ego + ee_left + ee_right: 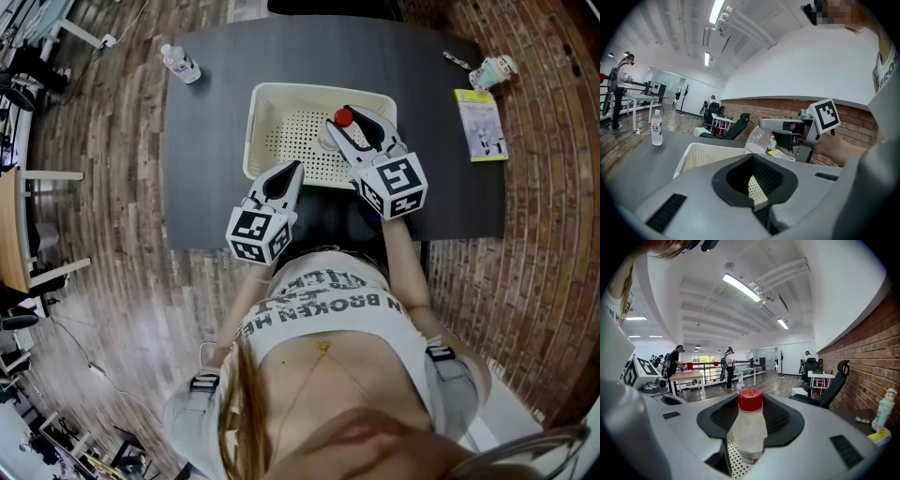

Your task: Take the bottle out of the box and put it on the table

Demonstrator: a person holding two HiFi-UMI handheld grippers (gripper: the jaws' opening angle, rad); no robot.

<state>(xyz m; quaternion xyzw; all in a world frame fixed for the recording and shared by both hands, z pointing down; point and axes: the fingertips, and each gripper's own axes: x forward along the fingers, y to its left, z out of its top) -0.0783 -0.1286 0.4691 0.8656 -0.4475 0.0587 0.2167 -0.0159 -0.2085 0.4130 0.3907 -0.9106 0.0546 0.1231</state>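
A clear bottle with a red cap [343,119] [749,427] stands upright between the hollow pads of my right gripper [350,122] [750,400], which is shut on it. It hangs above the white perforated box [258,122] [736,456] on the dark table [211,150]. In the left gripper view the held bottle [761,139] shows under the right gripper [783,125], over the box [701,154]. My left gripper [289,171] [753,159] sits at the box's near rim, jaws together, holding nothing.
A second water bottle [180,63] [656,127] stands at the table's far left corner. A yellow-green leaflet [480,124] and a small figurine [494,68] [885,413] lie at the table's right end. Office chairs, desks and people are beyond.
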